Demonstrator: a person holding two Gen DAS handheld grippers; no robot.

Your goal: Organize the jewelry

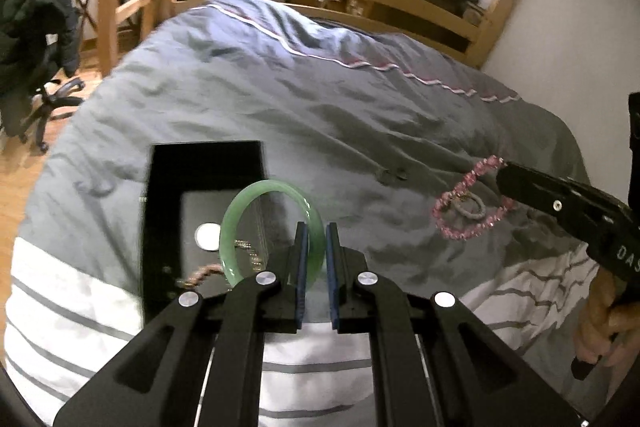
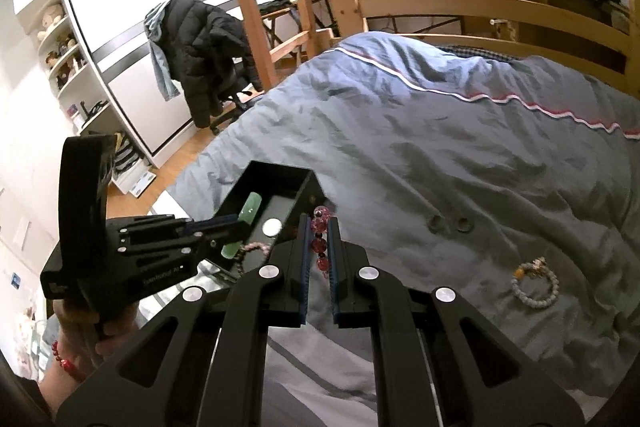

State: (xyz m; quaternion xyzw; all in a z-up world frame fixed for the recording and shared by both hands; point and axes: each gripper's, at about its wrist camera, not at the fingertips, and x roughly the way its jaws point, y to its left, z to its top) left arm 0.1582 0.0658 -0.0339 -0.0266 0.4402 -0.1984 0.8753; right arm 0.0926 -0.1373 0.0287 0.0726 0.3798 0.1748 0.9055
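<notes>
My left gripper [image 1: 315, 231] is shut on a green jade bangle [image 1: 240, 223] and holds it upright over the open black jewelry box [image 1: 164, 187] on the bed. The bangle [image 2: 250, 209] and the box [image 2: 280, 173] also show in the right wrist view, with the left gripper [image 2: 230, 223] at the box. My right gripper [image 2: 320, 223] is shut on a pink beaded bracelet [image 2: 320, 245], held just right of the box. In the left wrist view the right gripper's tip [image 1: 505, 173] meets the pink bracelet [image 1: 472, 205], which hangs over a grey ring-shaped piece [image 1: 470, 209].
A white beaded bracelet [image 2: 536, 287] lies on the grey duvet [image 2: 460, 147] at the right. A beaded chain [image 2: 254, 249] and a round white disc [image 2: 272, 227] lie in the box. A wooden bed frame [image 2: 460, 7], a ladder and a chair with a jacket [image 2: 204, 47] stand beyond.
</notes>
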